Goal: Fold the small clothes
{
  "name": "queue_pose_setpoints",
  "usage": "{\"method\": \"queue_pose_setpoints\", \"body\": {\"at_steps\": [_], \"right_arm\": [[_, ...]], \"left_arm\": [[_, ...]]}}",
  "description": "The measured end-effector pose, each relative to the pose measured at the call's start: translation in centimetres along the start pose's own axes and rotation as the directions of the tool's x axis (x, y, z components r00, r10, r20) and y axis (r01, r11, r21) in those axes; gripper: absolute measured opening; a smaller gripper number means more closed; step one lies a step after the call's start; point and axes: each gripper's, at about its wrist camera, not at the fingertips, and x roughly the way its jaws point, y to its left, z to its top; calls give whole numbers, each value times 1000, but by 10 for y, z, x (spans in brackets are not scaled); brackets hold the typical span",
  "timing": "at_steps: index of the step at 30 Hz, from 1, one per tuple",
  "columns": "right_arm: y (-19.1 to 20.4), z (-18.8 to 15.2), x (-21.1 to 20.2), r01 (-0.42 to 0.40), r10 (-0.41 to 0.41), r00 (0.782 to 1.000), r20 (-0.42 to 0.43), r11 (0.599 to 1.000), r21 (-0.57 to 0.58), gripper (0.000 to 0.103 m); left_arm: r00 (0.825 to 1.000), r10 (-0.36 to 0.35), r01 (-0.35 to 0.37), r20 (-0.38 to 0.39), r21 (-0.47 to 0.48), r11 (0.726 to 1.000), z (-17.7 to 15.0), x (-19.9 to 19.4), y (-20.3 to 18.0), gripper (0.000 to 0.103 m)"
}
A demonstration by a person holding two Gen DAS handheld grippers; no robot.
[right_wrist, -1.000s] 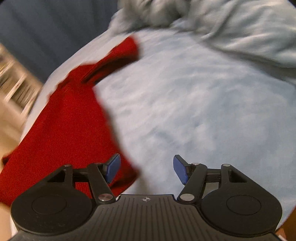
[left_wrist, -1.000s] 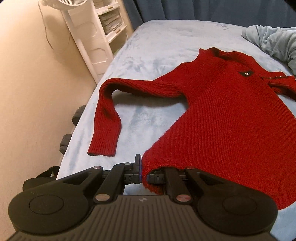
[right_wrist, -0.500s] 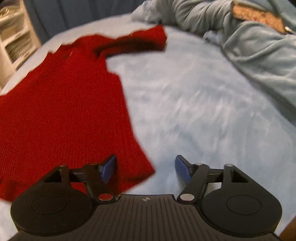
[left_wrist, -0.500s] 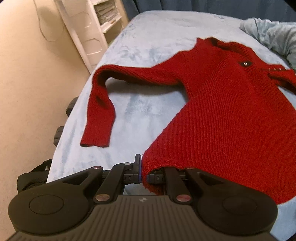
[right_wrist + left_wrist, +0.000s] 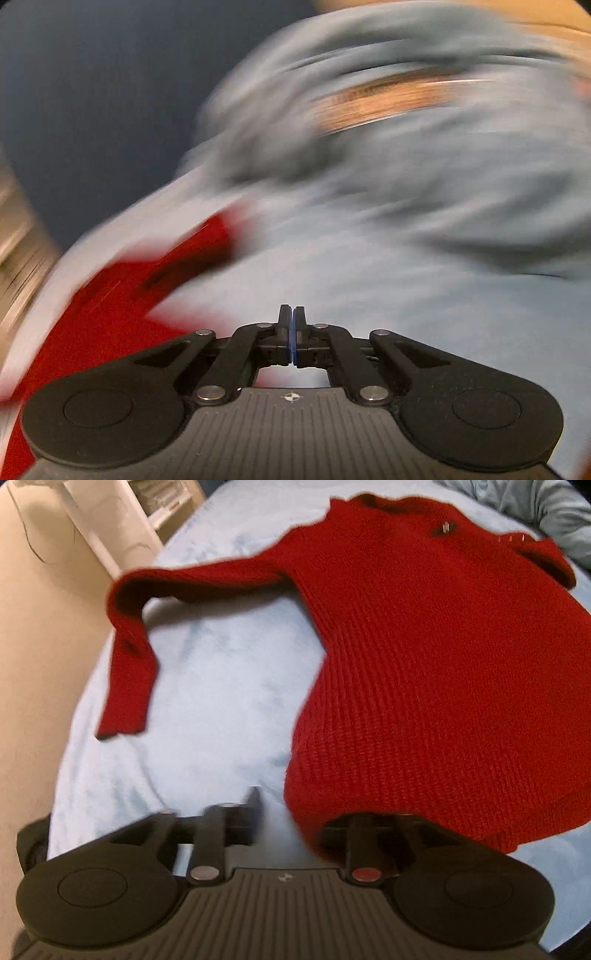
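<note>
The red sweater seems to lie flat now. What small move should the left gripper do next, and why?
Probably slide the left gripper back, out from under the sweater at its hem corner. Its jaws stand open, the corner only drapes over one finger, and the body lies spread on the blanket. The bent sleeve looks like the next part to fold.

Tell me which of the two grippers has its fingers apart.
The left gripper: a gap shows between its fingers, with the red sweater hem draped over one. The right gripper's blue pads meet.
</note>
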Motion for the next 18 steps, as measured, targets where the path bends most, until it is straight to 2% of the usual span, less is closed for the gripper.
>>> {"method": "queue_pose_setpoints", "body": {"at_steps": [1, 3, 5, 8, 9, 10, 11, 13, 16, 18], "right_arm": [[-28, 10, 6, 72, -72, 997, 3, 993, 96, 0], [-72, 18, 22, 152, -142, 988, -64, 967, 206, 0], [-90, 18, 29, 121, -99, 987, -126, 976, 184, 0], [-89, 18, 26, 27, 9, 981, -194, 983, 184, 5], [-81, 18, 27, -11, 45, 976, -214, 988, 157, 7], [-74, 19, 29, -32, 60, 972, -228, 992, 125, 18], [-64, 19, 29, -51, 70, 968, -240, 995, 84, 34], [-45, 18, 27, -106, 105, 963, -249, 994, 9, 51], [-14, 12, 24, -199, 152, 948, -278, 968, -150, 53], [5, 4, 19, -250, 161, 943, -291, 921, -300, 54]], "left_arm": [[1000, 8, -8, -8, 20, 1000, -3, 6, -10, 45], [999, 49, -49, 2, 68, 997, -10, 13, -27, 45], [994, 101, -104, 29, 113, 988, -12, 14, -40, 45], [996, 92, -93, 7, 89, 992, -8, 14, -35, 45], [997, 83, -82, -3, 70, 994, -7, 14, -31, 49], [997, 82, -81, -9, 56, 995, -6, 14, -27, 57], [996, 86, -86, -12, 41, 995, -5, 12, -23, 62], [995, 98, -97, -13, 19, 995, -6, 11, -16, 77], [996, 91, -91, -14, 12, 996, -8, 6, -12, 82], [996, 92, -92, -13, 14, 996, -8, 5, -11, 85]]}}
